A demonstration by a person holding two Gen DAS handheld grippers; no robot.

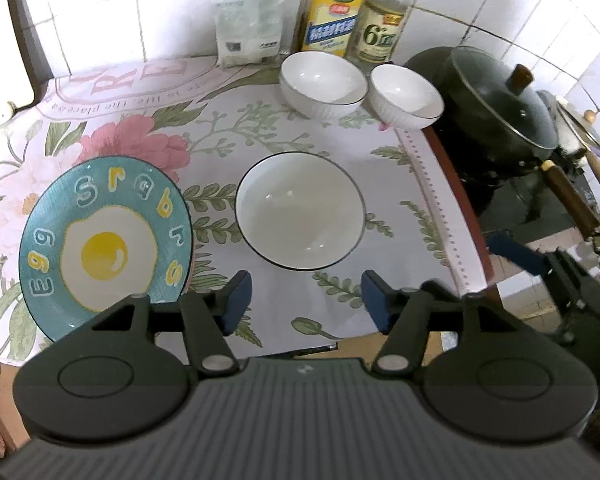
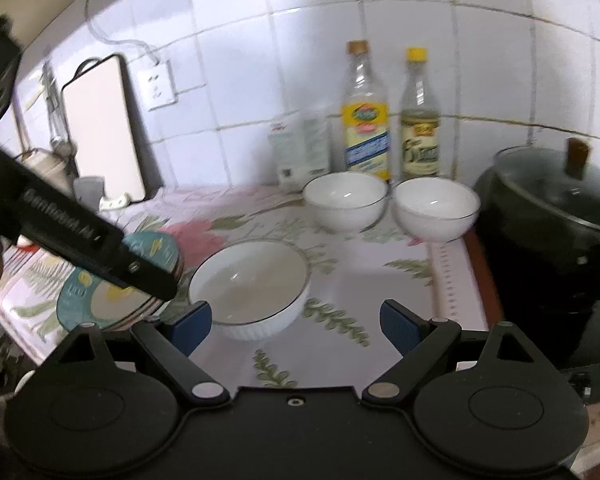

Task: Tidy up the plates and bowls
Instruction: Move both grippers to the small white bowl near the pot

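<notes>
We find both grippers empty with jaws spread wide. The left gripper (image 1: 306, 300) hovers low, level with the table (image 1: 380, 184), aimed at the large bowl (image 1: 300, 210) at frame centre; the egg plate (image 1: 106, 240) lies lower left, seemingly atop a stack. The right gripper (image 2: 296, 326) brackets the same bowl's near rim from slightly above. Two small bowls (image 1: 323, 82) (image 1: 406, 94) stand together by the bottles (image 1: 352, 12), upper centre. We judge nesting comes next: one pad inside the rim, one outside, then close firmly and lift straight up.
</notes>
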